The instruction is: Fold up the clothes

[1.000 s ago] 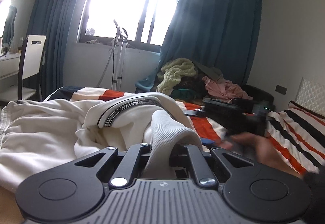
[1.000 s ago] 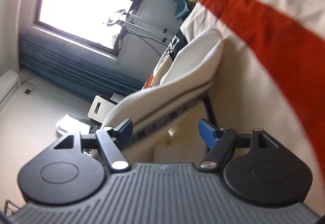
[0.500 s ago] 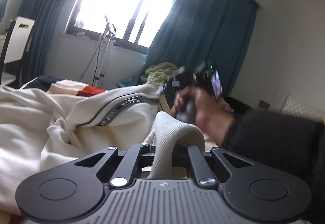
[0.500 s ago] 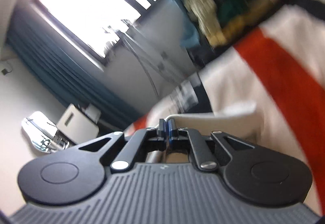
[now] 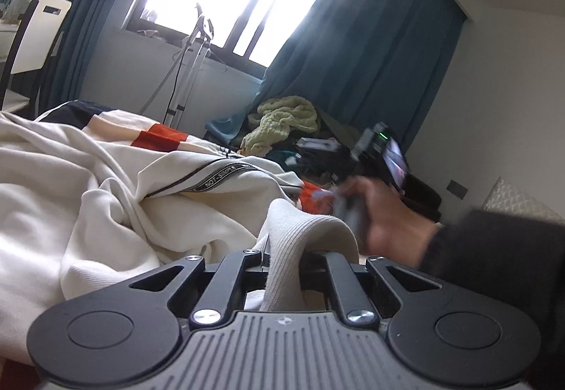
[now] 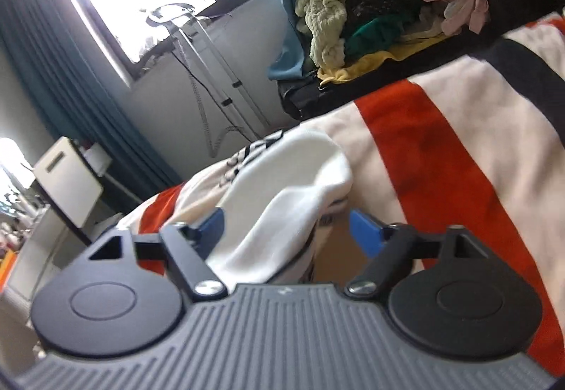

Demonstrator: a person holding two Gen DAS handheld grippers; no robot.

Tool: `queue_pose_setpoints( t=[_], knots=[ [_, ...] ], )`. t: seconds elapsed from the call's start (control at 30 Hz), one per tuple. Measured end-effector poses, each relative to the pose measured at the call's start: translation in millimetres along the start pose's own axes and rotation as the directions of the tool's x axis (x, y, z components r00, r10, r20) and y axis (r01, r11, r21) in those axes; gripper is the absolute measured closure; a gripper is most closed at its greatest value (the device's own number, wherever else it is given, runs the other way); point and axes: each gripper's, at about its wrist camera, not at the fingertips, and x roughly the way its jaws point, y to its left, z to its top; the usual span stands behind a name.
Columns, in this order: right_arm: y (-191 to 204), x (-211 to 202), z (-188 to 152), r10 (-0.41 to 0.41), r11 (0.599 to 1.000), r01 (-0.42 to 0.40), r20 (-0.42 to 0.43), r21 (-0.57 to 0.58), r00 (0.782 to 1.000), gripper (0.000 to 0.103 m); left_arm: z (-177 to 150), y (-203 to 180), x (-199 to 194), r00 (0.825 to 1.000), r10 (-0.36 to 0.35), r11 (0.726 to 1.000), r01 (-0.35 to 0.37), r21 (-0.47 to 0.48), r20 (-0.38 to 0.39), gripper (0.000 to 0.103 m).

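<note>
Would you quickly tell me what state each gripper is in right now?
Left gripper: shut on the ribbed cuff.
Right gripper: jaws opening, white garment between them, not gripped.

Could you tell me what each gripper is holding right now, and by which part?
The left gripper pinches the cream garment by its ribbed cuff. The right gripper, jaws opening, grips nothing.

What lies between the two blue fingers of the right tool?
A fold of the white garment lies between them, nearer the left finger; the tool's jaws are opening. The right wrist view shows this.
</note>
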Motion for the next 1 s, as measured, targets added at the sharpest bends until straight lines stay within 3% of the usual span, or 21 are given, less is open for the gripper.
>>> queue_pose_setpoints(
  t=[0.17,0.2,0.27,0.3,0.47,0.57,0.6,0.63,0.67,0.77,1.0],
  knots=[
    [-44.0,-41.8,-41.2,0.041,0.991,-0.036,-0.036,0.131,0.999,0.022,1.0,0.8,-4.0,1.0,0.014,0.999,-0.014,-0.036,-0.017,0.096],
    [-52.7,-44.6,-51.8,0.052,0.986,-0.041,-0.064,0.16,0.997,0.026,0.1,-1.2,-5.3,1.0,0.017,0.999,-0.018,-0.037,-0.022,0.096],
    [-66.3,-44.8,-70.6,0.084,0.977,-0.057,-0.125,0.206,0.989,0.049,-2.1,-5.4,-6.7,0.999,0.023,0.999,-0.024,-0.025,-0.032,0.096],
    [-68.6,-42.6,-77.5,0.098,0.975,-0.065,-0.15,0.214,0.984,0.052,-3.2,-7.4,-7.3,0.999,0.026,0.999,-0.027,-0.019,-0.036,0.096],
    [-42.4,-19.5,-89.1,0.186,0.971,-0.149,-0.196,0.189,0.963,0.053,-6.8,-15.6,-5.4,0.998,0.051,0.998,-0.049,0.043,-0.031,0.096],
    [-11.4,1.0,-93.9,0.127,0.991,-0.11,-0.237,0.083,0.963,0.054,-7.8,-16.8,-2.0,0.998,0.061,0.996,-0.059,0.065,-0.025,0.096],
    [-3.8,4.9,-94.8,0.111,0.993,-0.1,-0.238,0.056,0.965,0.059,-8.1,-17.1,-0.9,0.998,0.064,0.995,-0.063,0.072,-0.022,0.096],
    [2.2,7.2,-95.0,0.104,0.994,-0.097,-0.237,0.04,0.966,0.08,-6.9,-15.6,-0.5,0.998,0.063,0.996,-0.062,0.07,-0.014,0.096],
    [5.3,8.3,-94.6,0.107,0.994,-0.101,-0.245,0.04,0.963,0.09,-5.4,-13.8,-0.2,0.998,0.061,0.996,-0.061,0.066,-0.006,0.095],
    [9.2,-7.0,-89.6,0.097,0.995,-0.096,-0.221,0.017,0.97,0.097,-0.9,-8.6,1.2,0.998,0.057,0.997,-0.057,0.044,0.007,0.095],
    [-26.1,-102.2,-70.3,0.038,0.994,-0.035,-0.027,0.103,0.999,0.098,-3.8,-18.7,-1.0,1.0,-0.007,0.997,0.009,0.071,-0.027,0.093]
  ],
)
